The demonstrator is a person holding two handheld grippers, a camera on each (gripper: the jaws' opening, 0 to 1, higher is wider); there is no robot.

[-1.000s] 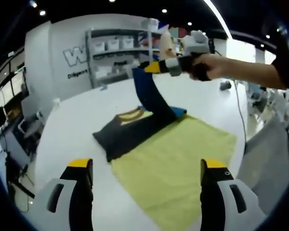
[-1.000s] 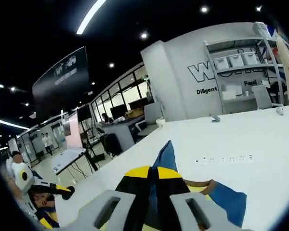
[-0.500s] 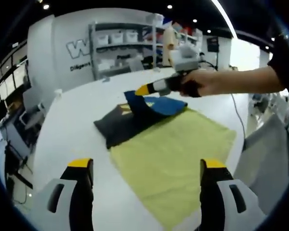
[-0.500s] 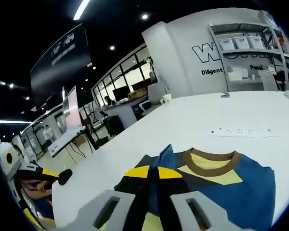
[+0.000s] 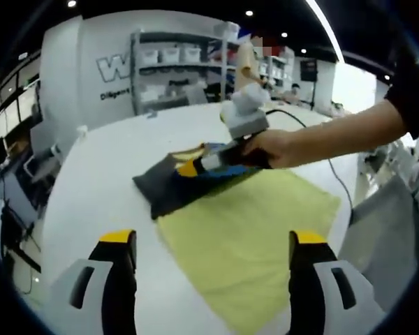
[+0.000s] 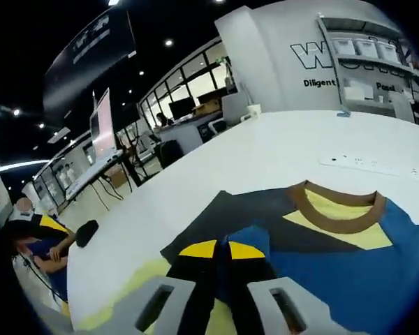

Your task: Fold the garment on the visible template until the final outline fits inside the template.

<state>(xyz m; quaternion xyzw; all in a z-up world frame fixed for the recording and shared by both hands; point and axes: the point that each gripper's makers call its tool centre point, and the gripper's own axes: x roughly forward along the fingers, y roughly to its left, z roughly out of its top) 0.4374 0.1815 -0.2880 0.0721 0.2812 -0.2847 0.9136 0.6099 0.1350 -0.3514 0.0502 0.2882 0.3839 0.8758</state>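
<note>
The garment [image 5: 169, 187], dark grey and blue with a brown collar, lies on the white table at the far edge of the yellow template cloth [image 5: 255, 230]. A person's hand holds my right gripper [image 5: 193, 167] low over the garment, with a blue flap folded across it. In the right gripper view the right gripper [image 6: 222, 248] is shut on the edge of the blue fabric [image 6: 335, 269], with the collar [image 6: 335, 209] just beyond. My left gripper [image 5: 211, 241] hovers open over the near end of the template, nothing between its fingers.
The round white table [image 5: 91, 188] drops off on the left. A power strip [image 6: 366, 165] lies on the table beyond the garment. Shelves with bins [image 5: 171, 66] stand against the far wall. A cable [image 5: 339, 188] trails off the table at right.
My right gripper has come down and across with the blue flap, laying it from raised high to flat over the garment. The left gripper has stayed open and nearly still.
</note>
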